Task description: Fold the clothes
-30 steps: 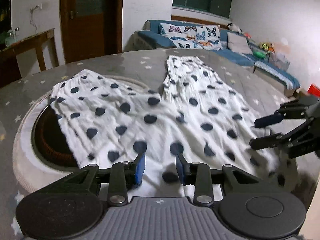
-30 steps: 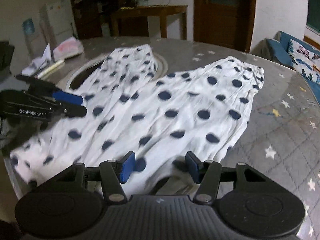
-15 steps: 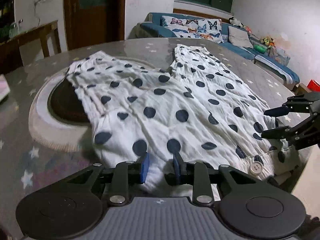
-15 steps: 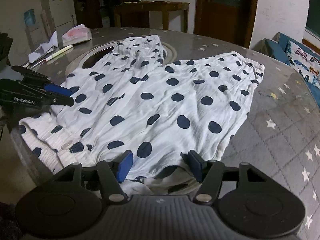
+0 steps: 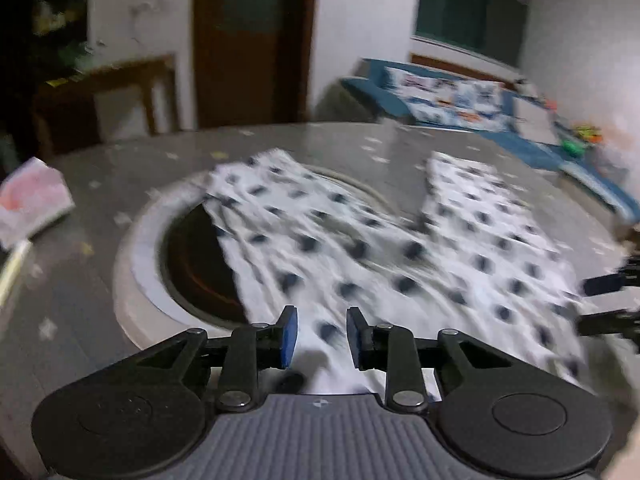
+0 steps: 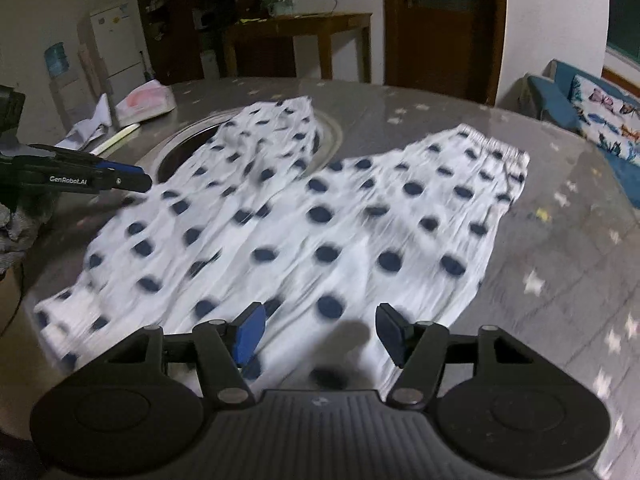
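Dim living-room light fell on a star-patterned grey surface [image 6: 560, 240] where polka-dot trousers [image 6: 320, 232] lay flat, legs running toward twelve o'clock and waistband at six, nearest both tools. At the waistband's left end, the left tool [image 5: 320, 336] stood narrow, cloth lying between its pads, though whether they pinched it could not be told. At the right end, the right tool [image 6: 320, 330] gaped wide over the hem, gripping nothing. Either hand looked equally close for a lengthwise fold.
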A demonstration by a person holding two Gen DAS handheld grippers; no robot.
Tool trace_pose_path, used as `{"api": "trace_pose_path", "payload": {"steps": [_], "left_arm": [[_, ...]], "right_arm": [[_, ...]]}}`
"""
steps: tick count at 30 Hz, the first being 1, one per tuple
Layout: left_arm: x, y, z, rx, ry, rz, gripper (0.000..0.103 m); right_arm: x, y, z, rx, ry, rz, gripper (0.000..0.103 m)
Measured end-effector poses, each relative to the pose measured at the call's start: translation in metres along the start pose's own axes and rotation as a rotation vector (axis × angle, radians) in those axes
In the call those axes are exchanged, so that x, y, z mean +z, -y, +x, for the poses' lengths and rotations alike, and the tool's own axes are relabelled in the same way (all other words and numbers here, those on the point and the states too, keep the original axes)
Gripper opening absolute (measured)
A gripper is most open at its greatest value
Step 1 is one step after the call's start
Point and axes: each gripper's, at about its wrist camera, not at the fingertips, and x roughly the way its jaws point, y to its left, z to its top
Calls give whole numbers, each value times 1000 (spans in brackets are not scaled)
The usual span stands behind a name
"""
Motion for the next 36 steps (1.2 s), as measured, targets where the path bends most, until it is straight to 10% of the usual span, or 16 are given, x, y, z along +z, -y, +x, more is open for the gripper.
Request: {"api": "trace_pose_path", "payload": {"steps": [8, 15, 36], "left_arm": [[-7, -21, 27, 88, -91, -82, 37], [-13, -28, 21, 95, -86, -105, 0], [27, -30, 68, 146, -61, -119, 24]], "right_arm": [[29, 25, 38, -36, 23, 7, 63], [31, 35, 63, -57, 4, 29, 63], [26, 38, 64, -59, 16, 24, 65]]}}
